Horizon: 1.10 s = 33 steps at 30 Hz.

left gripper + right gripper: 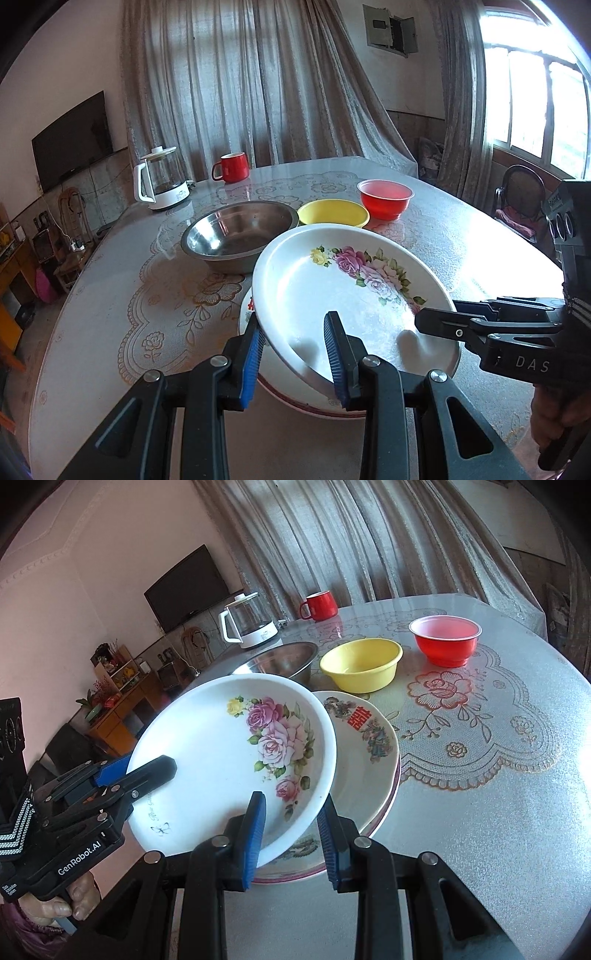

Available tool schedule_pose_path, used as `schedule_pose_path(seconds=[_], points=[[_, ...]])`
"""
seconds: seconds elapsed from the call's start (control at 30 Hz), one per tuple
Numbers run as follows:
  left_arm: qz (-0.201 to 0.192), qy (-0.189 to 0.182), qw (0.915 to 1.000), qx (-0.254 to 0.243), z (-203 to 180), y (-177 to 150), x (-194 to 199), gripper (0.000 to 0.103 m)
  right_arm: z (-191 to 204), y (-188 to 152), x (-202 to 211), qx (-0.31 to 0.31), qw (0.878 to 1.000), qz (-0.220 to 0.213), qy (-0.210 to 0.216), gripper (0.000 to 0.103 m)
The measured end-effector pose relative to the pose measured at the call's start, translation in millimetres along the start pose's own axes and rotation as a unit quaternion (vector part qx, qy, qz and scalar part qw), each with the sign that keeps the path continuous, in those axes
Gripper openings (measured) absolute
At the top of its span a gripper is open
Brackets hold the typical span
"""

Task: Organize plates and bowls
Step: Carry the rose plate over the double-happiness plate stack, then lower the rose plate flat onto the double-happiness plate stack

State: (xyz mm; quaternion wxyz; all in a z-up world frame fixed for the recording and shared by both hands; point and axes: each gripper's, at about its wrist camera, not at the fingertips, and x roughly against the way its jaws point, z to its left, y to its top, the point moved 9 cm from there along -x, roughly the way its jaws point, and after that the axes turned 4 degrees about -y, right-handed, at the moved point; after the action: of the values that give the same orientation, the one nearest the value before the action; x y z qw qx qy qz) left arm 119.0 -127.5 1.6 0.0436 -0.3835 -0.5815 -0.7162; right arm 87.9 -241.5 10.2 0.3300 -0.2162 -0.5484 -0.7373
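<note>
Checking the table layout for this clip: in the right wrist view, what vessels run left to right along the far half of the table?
Kettle → steel bowl → red mug → yellow bowl → red bowl.

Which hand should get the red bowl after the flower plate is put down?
Right, probably. Both grippers hold the rose plate, but the red bowl sits ahead of the right gripper, on its side, with only bare table between. The left gripper faces the steel bowl instead.
</note>
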Motion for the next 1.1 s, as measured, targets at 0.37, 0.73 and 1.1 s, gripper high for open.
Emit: schedule_pose_path(seconds=[0.37, 0.73, 1.1], points=[[0.013, -0.009, 0.9999, -0.002, -2, -2, -20, 0.033, -14, 0, -13, -0.003, 1.000, 0.015, -0.020, 0.028], [0.023, -0.013, 0.9996, 0.004, 1, -3, -31, 0.033, -16, 6, -19, 0.007, 0.999, 0.021, -0.035, 0.028], [0.063, -0.038, 0.9968, 0.032, 11, -20, -58, 0.034, -18, 12, -30, 0.038, 0.994, 0.048, -0.095, 0.023]])
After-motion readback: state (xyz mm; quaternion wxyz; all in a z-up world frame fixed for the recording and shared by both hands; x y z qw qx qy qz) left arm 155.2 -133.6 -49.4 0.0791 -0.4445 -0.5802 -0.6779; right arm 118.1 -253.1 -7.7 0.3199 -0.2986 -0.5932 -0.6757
